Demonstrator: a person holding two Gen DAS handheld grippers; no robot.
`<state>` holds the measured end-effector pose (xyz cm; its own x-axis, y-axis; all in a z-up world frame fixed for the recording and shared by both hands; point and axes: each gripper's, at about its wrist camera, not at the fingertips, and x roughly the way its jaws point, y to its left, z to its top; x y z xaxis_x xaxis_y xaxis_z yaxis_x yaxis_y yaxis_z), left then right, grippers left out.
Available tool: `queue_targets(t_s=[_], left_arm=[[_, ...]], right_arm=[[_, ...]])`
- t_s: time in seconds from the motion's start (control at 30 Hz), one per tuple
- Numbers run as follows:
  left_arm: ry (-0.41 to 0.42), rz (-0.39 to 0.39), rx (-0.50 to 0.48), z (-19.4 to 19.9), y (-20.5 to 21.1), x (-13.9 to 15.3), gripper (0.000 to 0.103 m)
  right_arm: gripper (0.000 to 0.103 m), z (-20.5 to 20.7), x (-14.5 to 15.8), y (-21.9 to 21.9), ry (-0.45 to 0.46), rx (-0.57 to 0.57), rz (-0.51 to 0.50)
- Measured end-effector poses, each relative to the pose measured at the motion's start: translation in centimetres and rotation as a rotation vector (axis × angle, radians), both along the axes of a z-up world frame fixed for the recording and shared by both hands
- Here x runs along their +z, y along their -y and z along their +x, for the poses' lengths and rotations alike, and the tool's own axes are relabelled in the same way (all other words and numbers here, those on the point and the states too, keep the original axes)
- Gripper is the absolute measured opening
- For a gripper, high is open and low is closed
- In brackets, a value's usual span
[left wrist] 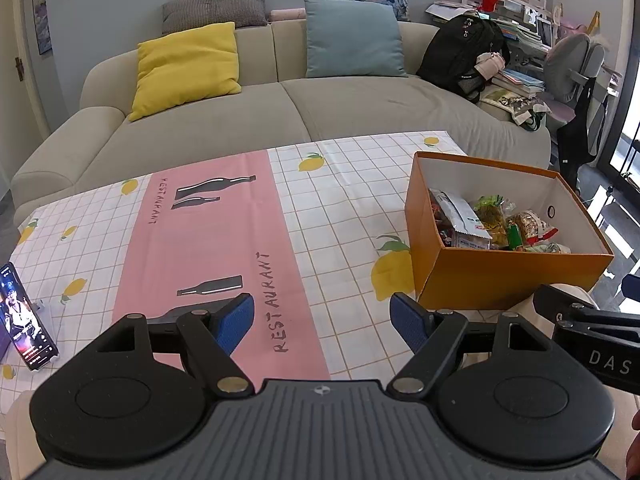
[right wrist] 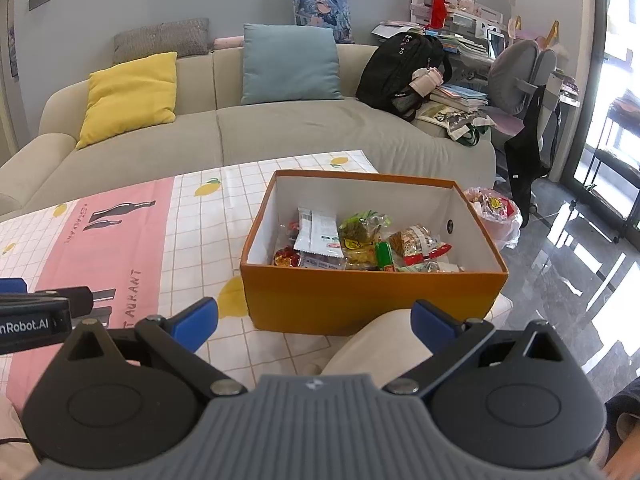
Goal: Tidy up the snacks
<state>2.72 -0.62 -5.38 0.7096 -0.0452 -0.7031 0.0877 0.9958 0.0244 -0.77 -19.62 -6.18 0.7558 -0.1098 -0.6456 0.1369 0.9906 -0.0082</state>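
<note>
Apparently the sorting is all but finished: every snack packet in view already lies inside the open orange cardboard box [right wrist: 372, 292], so the step in hand reads as a last check of the cloth before drawing back. To do that well, sweep the eye over the lemon-print tablecloth with its pink centre strip [left wrist: 208, 240] on the tabletop to the left of the box, and keep both tools low and away from the box's walls.

Far to the left of the box, a propped-up smartphone with a lit screen [left wrist: 24, 320] stands at the cloth's edge; a careless swing could knock it over. Nearer the box, the left hand-held gripper [left wrist: 322, 320] hovers with its blue pads wide apart and nothing between them. Just in front of the box, the right hand-held gripper [right wrist: 316, 320] is likewise spread wide and empty.

Inside the box, the mixed snack packets [right wrist: 360, 240] sit heaped toward its near wall. Behind the box stands a beige sofa [right wrist: 280, 128], and to its right a pink plastic bag [right wrist: 496, 216] rests on the floor.
</note>
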Motion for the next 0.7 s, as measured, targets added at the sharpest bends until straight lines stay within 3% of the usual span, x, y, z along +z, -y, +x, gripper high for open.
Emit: queue_targets(t_s=[0.7], left_arm=[[0.012, 0.007, -0.006, -0.1, -0.27, 0.2, 0.091]], right_arm=[[0.1, -0.18, 0.04, -0.27, 0.006, 0.013, -0.01]])
